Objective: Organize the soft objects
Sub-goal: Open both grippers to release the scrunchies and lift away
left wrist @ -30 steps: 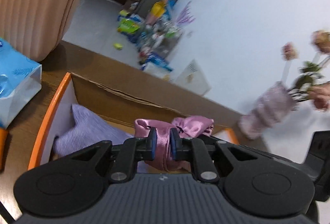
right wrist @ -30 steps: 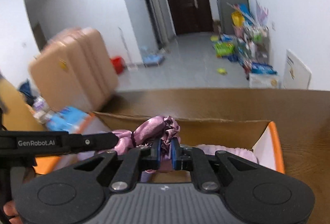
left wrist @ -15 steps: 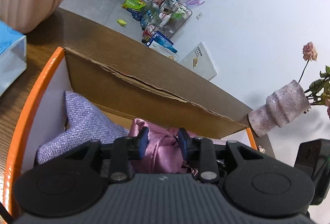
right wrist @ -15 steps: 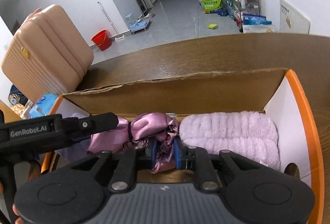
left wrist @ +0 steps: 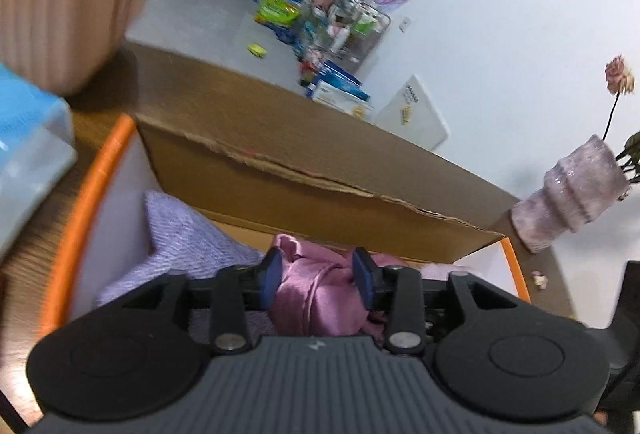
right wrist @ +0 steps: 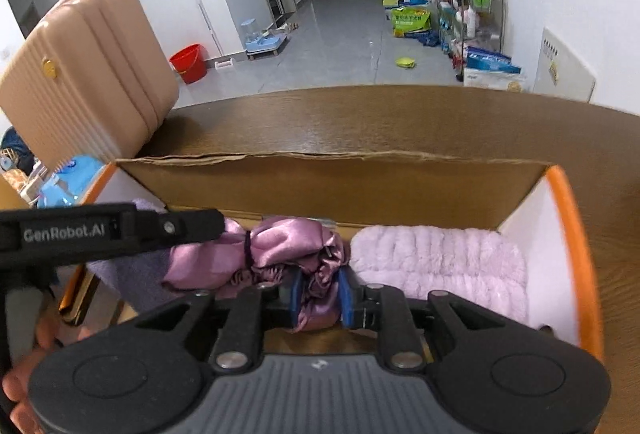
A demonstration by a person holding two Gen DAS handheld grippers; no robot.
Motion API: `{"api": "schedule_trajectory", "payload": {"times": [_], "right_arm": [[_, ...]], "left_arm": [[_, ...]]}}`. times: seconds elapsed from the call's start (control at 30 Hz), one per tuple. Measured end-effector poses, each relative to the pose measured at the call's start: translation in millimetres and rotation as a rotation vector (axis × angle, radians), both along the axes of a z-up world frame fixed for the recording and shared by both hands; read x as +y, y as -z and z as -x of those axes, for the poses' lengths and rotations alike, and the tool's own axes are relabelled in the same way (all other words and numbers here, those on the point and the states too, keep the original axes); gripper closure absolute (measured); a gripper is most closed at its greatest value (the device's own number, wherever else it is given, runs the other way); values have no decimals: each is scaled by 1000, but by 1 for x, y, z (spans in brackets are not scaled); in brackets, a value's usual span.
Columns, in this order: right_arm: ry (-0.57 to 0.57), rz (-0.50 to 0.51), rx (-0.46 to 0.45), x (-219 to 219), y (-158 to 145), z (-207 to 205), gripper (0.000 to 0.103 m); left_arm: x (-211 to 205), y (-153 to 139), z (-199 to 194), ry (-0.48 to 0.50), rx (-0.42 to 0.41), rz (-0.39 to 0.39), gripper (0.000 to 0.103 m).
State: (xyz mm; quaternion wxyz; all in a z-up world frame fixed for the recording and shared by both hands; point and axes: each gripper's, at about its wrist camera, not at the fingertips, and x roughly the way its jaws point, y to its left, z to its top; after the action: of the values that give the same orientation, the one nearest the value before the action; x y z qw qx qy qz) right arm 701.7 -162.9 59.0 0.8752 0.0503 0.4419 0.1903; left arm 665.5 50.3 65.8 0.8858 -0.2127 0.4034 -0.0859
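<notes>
Tabletop box point(right wrist: 560, 234): 3 soft items point(right wrist: 440, 258).

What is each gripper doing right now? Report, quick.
Left gripper: jaws just opening, pink satin cloth loose between them.
Right gripper: jaws just easing open, the same cloth's other end between its pads; grip cannot be told.

Both my wrist cameras look steeply down along their fingers, close over the box point(left wrist: 280, 170) point(right wrist: 320, 178); both catch the satin cloth point(left wrist: 316, 294) point(right wrist: 280, 250) and hallway beyond.
</notes>
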Motion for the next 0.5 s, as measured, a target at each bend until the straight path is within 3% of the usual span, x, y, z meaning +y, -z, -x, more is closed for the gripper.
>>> {"api": "schedule_trajectory", "payload": {"times": [0.17,0.3,0.4,0.5], "right_arm": [[40,-39,-94,-29,-57,41,67],[55,-49,-198,-66,-113,93,59],[79,-39,-285,-93,-145,139,48],[74,-41,-351,-114,-171,190,47]], "left_arm": [[4,-56,48,41,-84,-69,55],[14,-103,114,59,-193,-202,50],[28,-133,168,39,-270,-221,48],[31,-155,222,40,-335,-243,47]]}}
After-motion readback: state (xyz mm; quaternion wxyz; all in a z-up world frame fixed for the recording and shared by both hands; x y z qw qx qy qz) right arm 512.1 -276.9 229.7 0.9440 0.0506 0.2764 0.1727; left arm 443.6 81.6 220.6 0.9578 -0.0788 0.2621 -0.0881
